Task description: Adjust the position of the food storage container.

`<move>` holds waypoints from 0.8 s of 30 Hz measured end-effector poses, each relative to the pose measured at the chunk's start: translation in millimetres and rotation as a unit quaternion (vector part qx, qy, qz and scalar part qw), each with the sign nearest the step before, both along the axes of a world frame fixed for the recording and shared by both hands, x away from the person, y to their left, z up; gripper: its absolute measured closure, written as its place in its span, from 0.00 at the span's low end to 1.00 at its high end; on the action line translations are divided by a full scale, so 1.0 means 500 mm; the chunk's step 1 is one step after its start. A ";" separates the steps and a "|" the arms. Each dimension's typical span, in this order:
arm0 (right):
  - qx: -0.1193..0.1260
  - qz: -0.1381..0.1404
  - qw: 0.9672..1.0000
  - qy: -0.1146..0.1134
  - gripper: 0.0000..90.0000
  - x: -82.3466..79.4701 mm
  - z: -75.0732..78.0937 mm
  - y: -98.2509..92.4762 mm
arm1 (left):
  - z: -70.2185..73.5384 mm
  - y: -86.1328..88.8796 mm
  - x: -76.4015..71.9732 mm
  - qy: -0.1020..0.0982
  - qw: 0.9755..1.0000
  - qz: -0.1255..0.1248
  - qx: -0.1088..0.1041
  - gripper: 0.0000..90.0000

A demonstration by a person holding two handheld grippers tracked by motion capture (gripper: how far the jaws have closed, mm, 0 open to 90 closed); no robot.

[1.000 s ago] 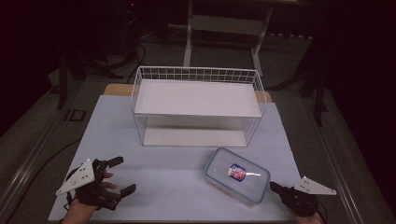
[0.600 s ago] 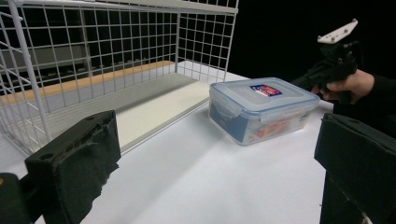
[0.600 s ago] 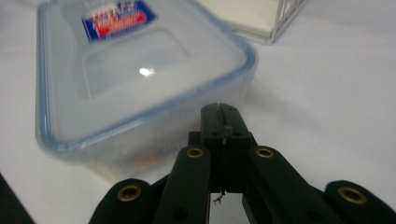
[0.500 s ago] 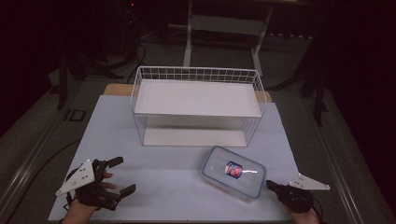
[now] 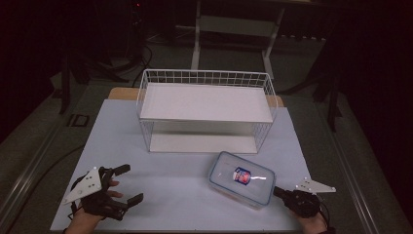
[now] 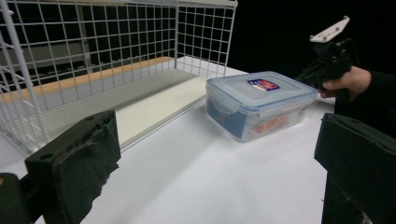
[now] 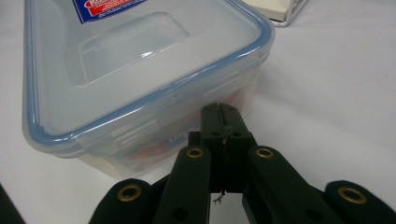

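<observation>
With its jaws closed, the right hand-held gripper seemingly touches the lidded container's near wall.

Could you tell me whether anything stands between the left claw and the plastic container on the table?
Nothing visible does. The left claw is open, and bare white table runs from it to the container. The wire rack stands off to one side, and the right claw, shut, is at the container's far end.

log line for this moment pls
left claw open, idle | right claw shut, tip at box side | rack empty
</observation>
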State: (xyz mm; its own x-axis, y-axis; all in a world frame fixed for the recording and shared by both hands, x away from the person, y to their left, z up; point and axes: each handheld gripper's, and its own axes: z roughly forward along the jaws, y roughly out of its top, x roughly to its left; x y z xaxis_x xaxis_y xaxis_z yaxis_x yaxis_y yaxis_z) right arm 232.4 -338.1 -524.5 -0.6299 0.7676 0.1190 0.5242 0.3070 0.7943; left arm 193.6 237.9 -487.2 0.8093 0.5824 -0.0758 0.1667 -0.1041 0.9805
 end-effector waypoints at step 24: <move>-0.010 0.020 1.000 0.008 1.00 0.120 0.002 0.079 | -0.003 -0.007 -0.002 0.005 1.000 -0.009 -0.013 0.00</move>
